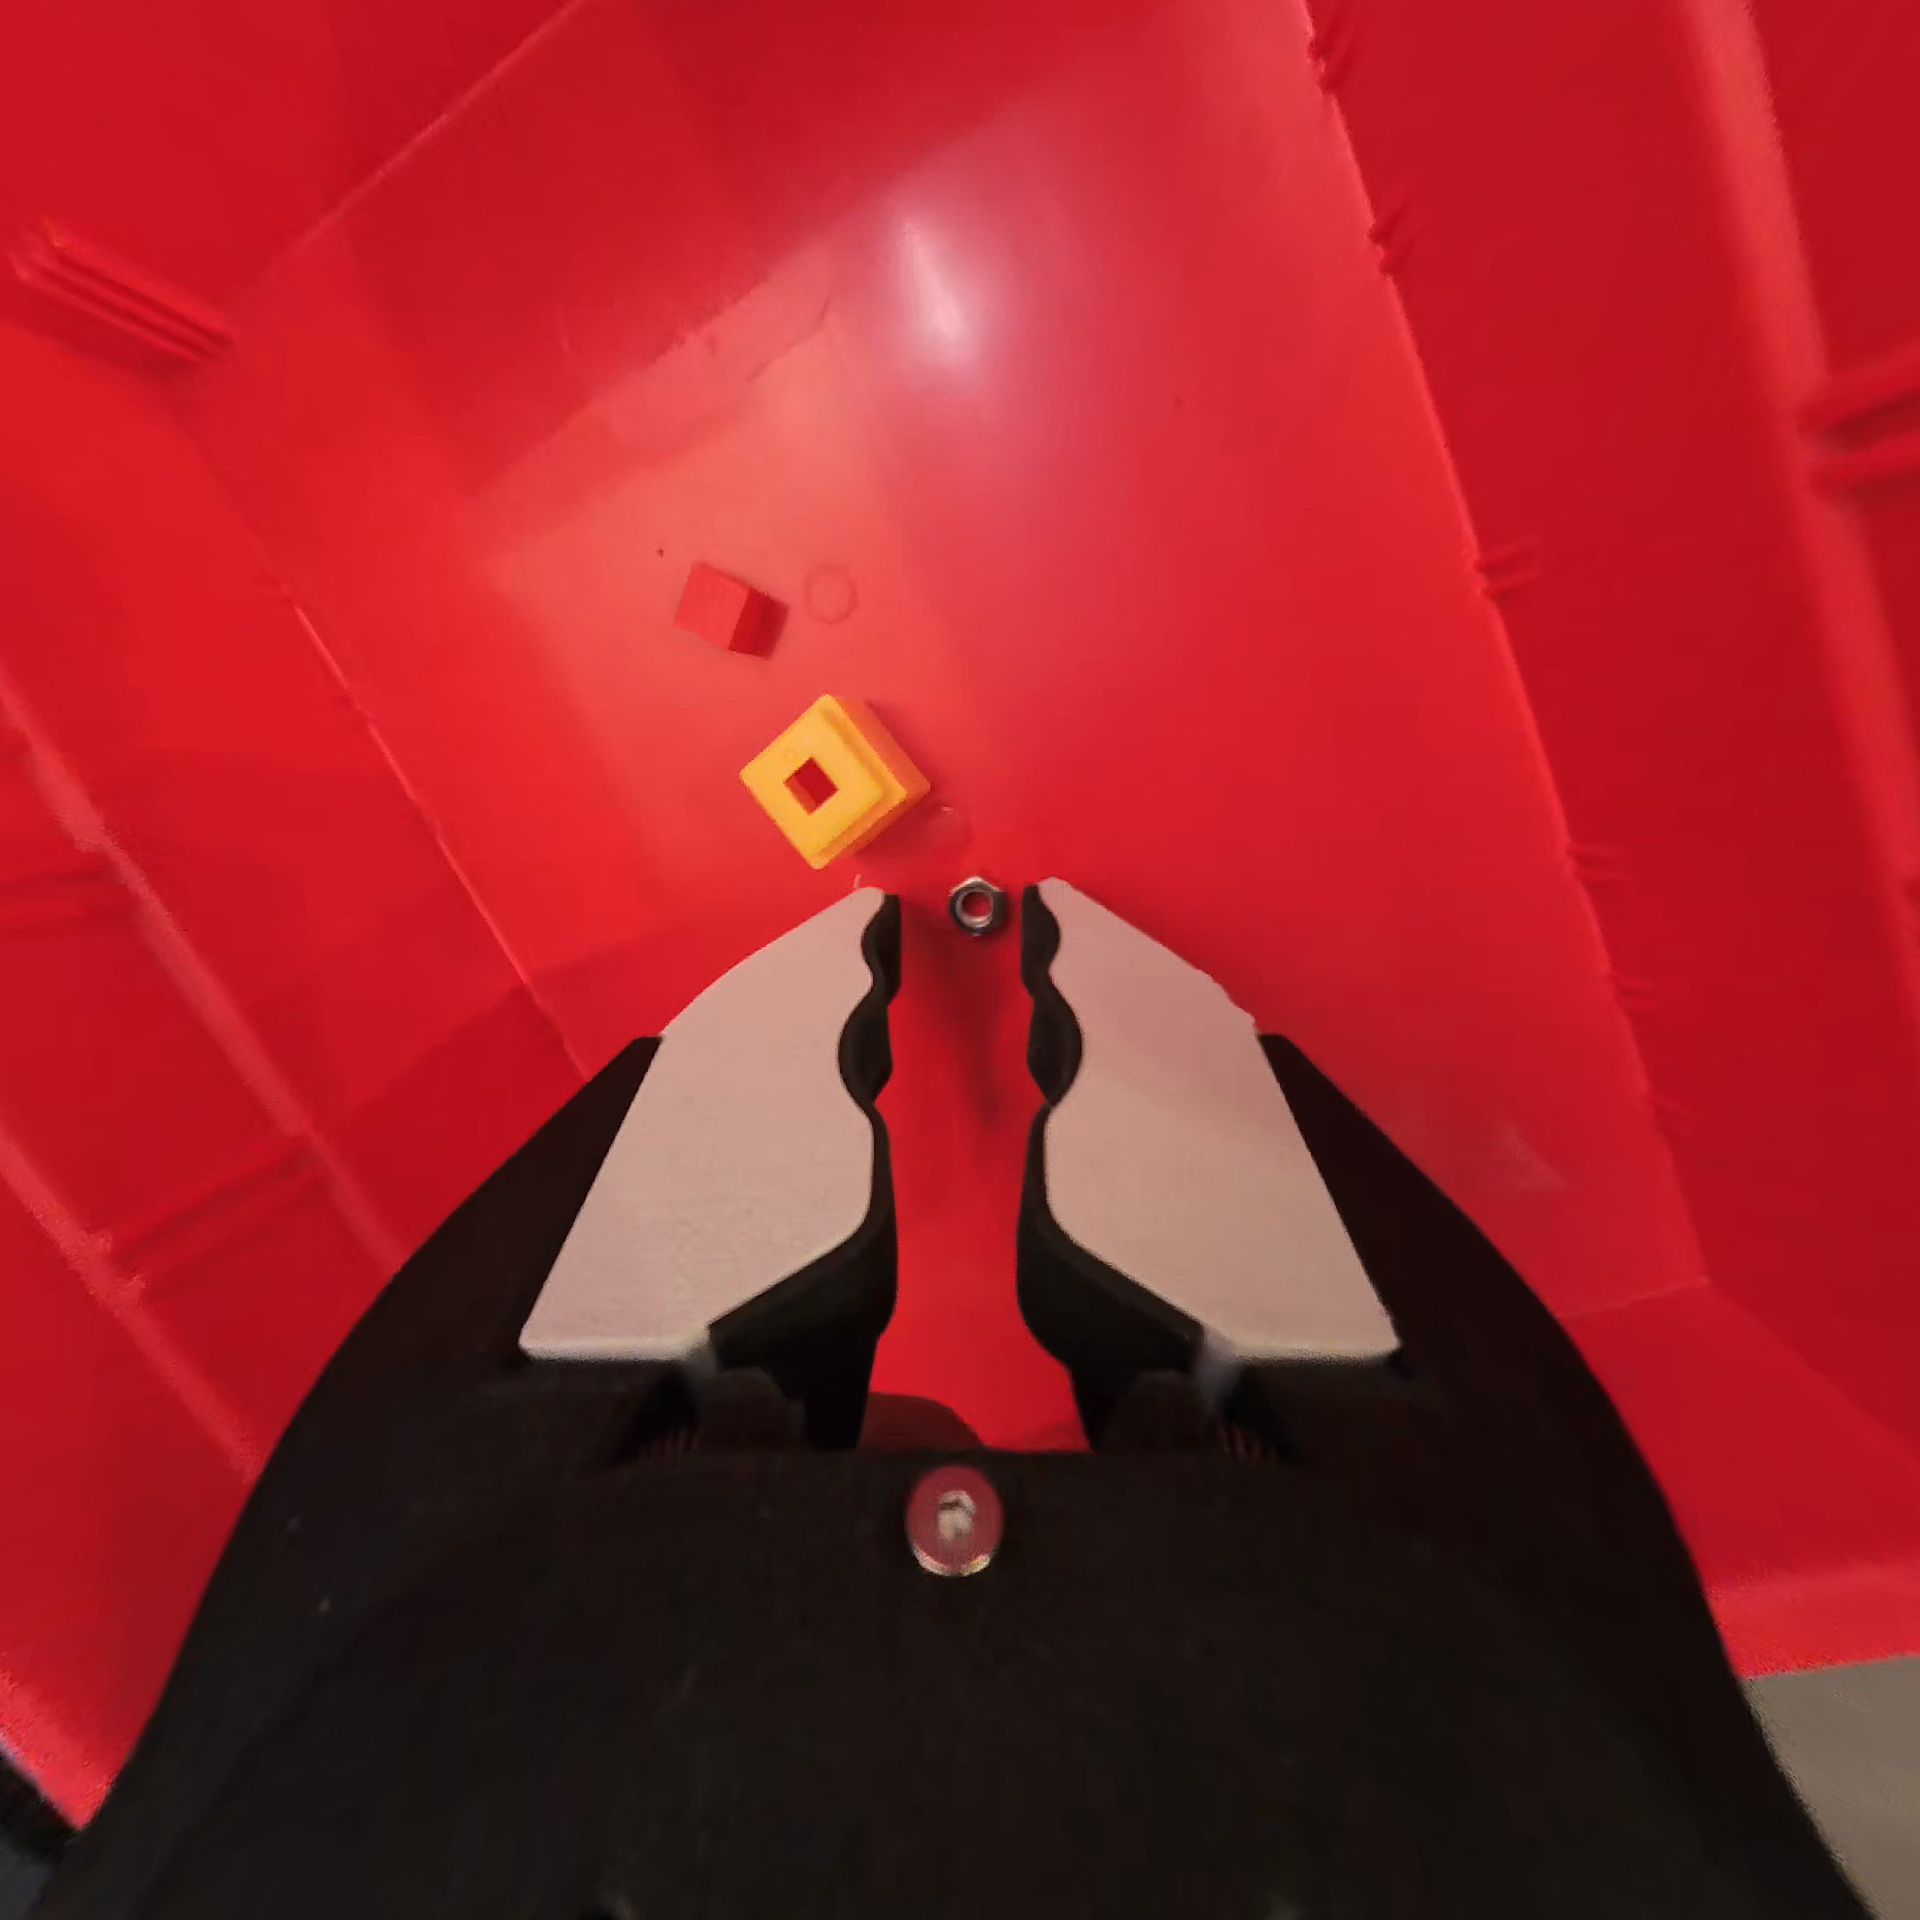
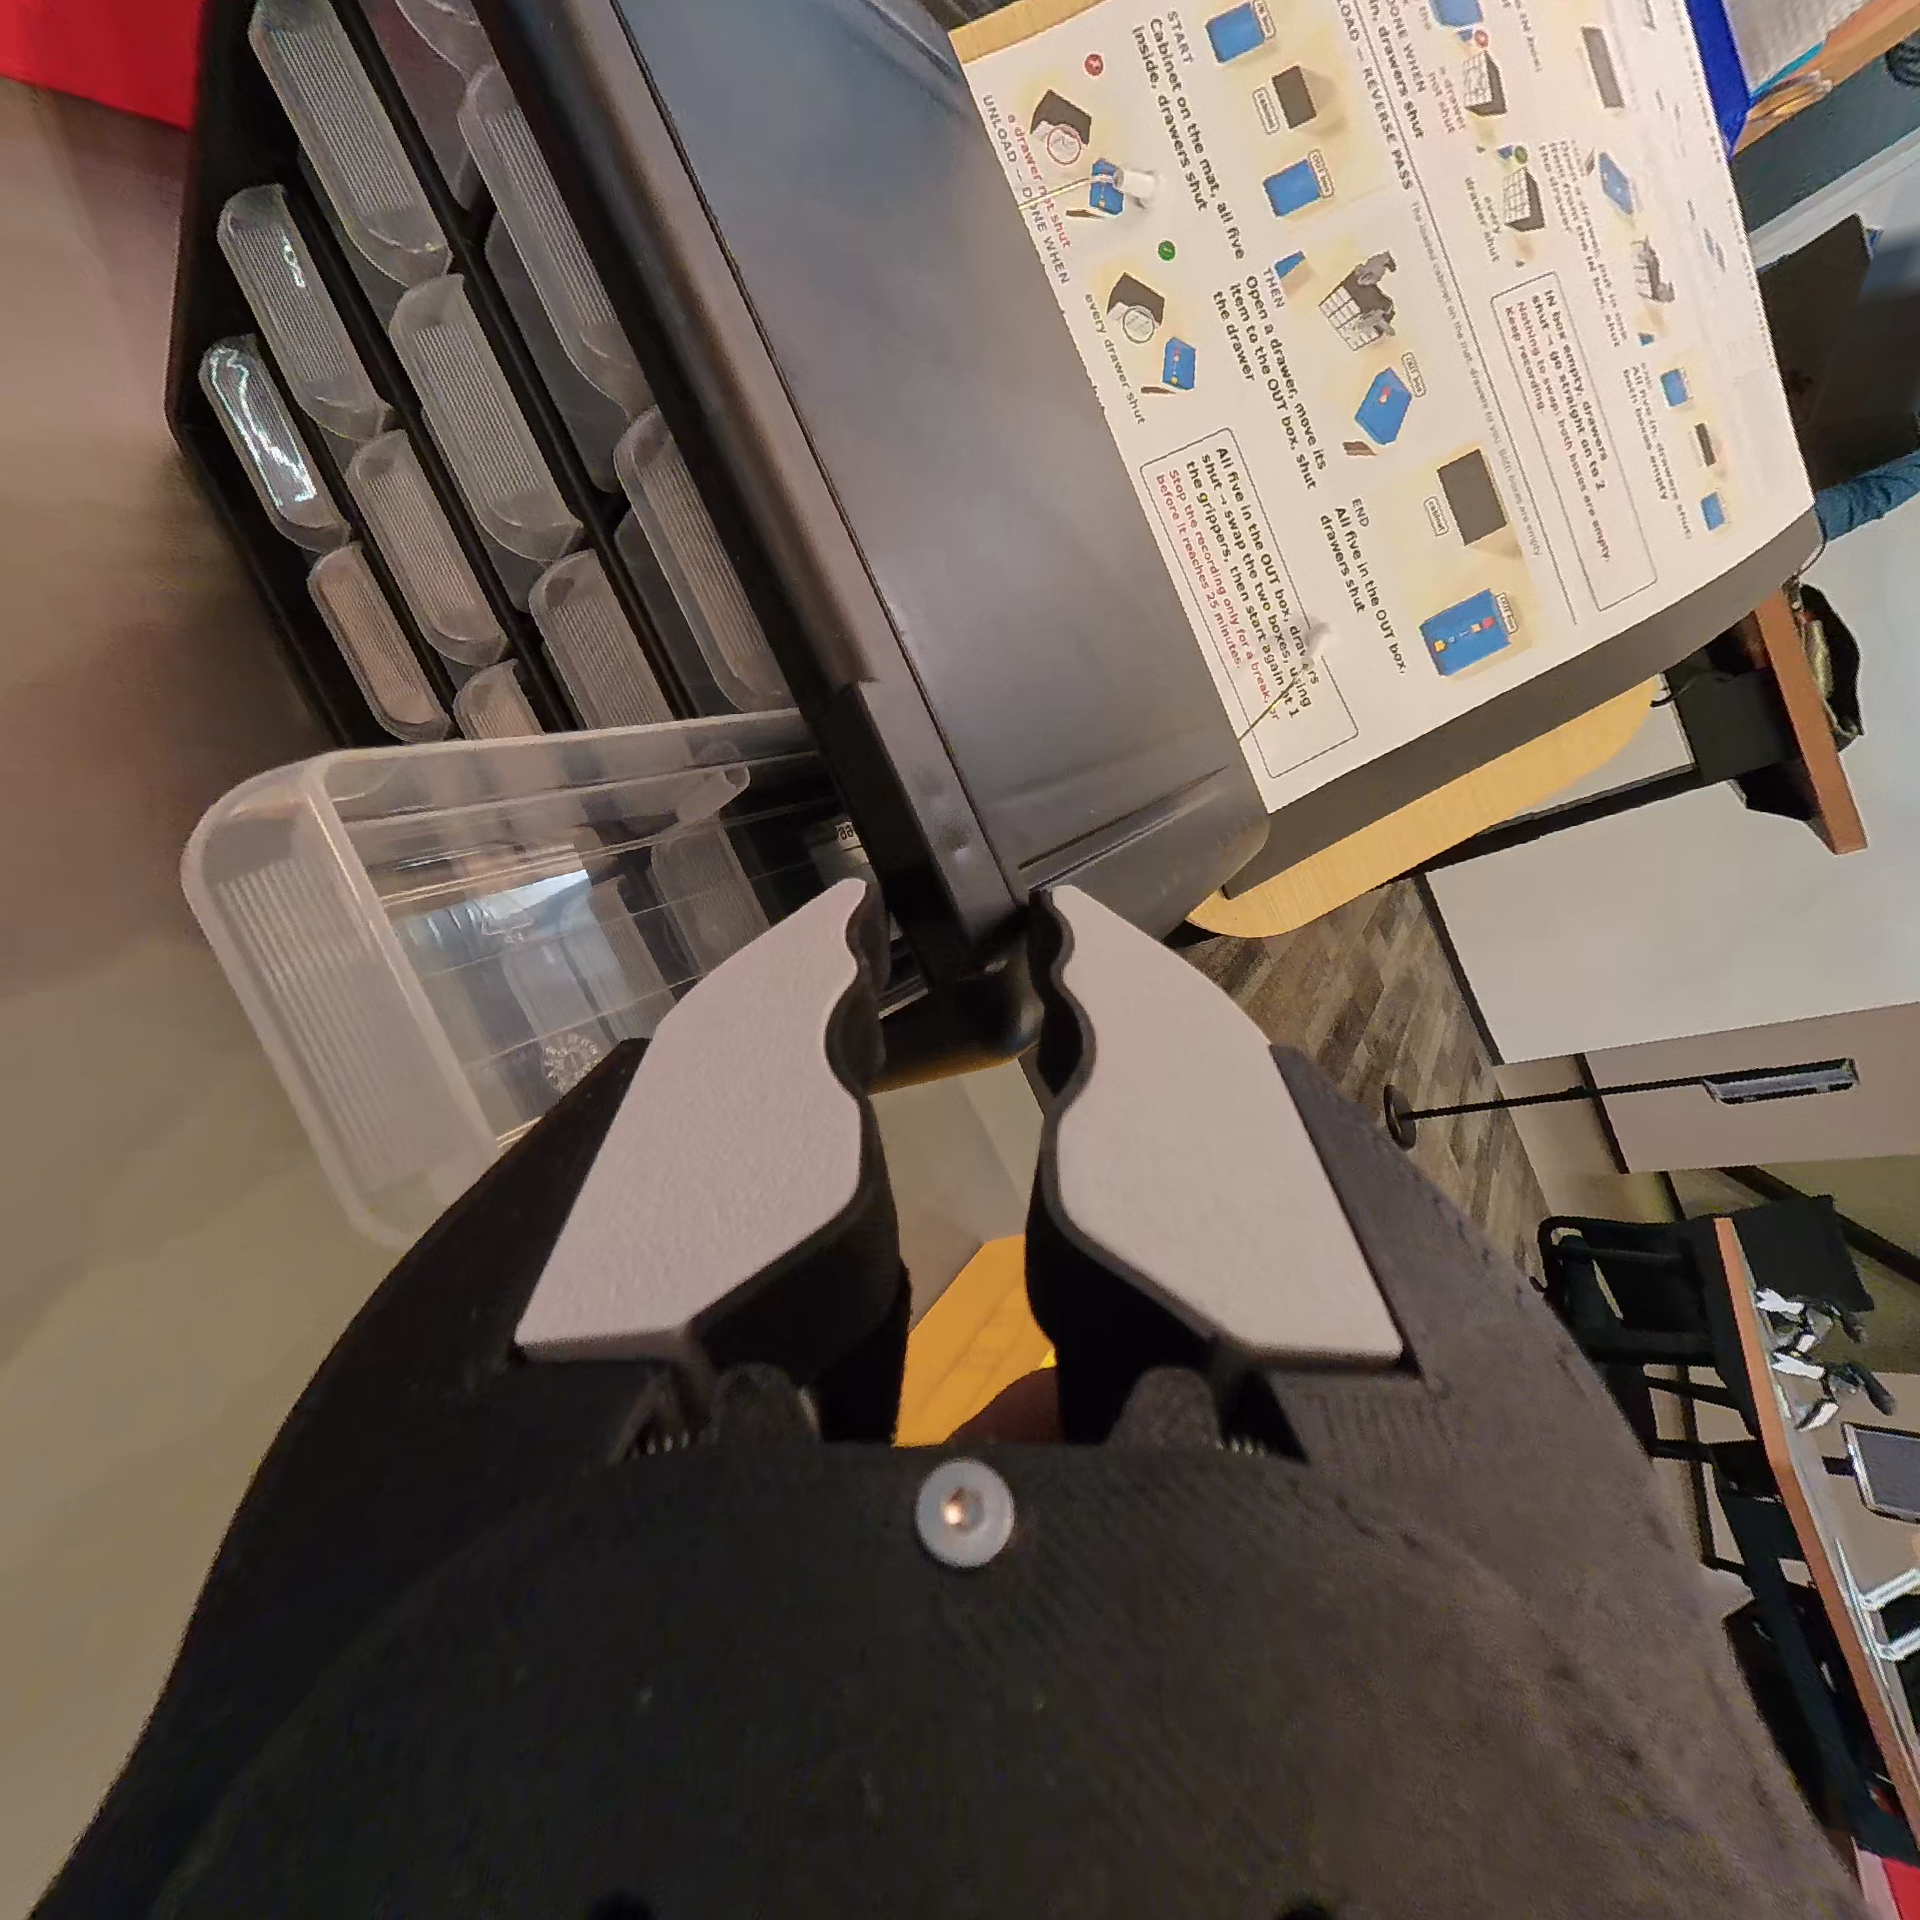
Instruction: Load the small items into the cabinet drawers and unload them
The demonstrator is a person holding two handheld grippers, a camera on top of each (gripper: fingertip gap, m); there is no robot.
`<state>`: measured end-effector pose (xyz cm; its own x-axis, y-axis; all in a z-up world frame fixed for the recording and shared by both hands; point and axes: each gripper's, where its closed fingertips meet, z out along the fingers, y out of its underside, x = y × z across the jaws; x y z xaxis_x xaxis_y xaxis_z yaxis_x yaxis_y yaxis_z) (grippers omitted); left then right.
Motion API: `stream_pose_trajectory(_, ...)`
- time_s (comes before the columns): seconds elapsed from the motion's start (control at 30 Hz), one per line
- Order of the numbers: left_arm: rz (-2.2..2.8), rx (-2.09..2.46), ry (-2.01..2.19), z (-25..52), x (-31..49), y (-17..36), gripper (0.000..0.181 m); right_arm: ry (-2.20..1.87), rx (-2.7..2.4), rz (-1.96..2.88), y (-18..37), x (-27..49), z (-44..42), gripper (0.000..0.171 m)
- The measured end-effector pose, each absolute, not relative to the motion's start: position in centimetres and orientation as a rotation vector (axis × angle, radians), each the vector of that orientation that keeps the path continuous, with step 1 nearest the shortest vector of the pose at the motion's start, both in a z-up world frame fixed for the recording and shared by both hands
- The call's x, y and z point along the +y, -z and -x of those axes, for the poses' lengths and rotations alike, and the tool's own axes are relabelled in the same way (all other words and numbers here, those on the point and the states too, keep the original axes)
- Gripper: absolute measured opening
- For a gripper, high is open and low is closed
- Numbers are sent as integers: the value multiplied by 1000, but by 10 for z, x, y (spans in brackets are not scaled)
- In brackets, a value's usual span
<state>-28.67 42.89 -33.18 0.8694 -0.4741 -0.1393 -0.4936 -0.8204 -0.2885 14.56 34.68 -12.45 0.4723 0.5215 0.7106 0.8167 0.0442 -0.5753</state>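
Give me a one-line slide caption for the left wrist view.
Left gripper open inside a red bin, its fingertips bracketing a small metal nut beside a yellow square block.

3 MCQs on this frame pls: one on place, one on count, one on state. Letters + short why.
1. Where does the small metal nut lie?
A. between the left gripper fingertips, on the red bin floor
B. on top of the yellow square piece
C. in a clear drawer

2. How many loose items show in the red bin?
A. one
B. three
C. five

3. What is the state of the clear drawer nearest the right gripper?
A. shut flush with the others
B. pulled out of the black cabinet
C. lying upside down on the floor

Key: 1 A, the nut sits in the gap at the fingertips, beside the yellow square piece. 2 B, nut, yellow piece and a red cube. 3 B, it juts well out past the other drawer fronts.
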Motion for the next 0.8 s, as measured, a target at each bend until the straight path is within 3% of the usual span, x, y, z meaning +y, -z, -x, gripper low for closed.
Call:
stream_pose_trajectory(0.1, 2721, 741, -138, 289, 432, 332, 10, 334, -1181, 1617, 124, 347, -146, 25)
stream_pose_trajectory(0.5, 2693, 731, 13, 278, 425, 319, 9, 329, -1175, 1620, 125, 347, -145, 25)
stream_pose_trajectory(0.63, 2564, 830, 60, 250, 407, 276, 9, 322, -1175, 1620, 125, 347, -145, 25)
stream_pose_trajectory(0.8, 2274, 1026, 179, 165, 373, 181, 9, 314, -1175, 1621, 125, 347, -145, 25)
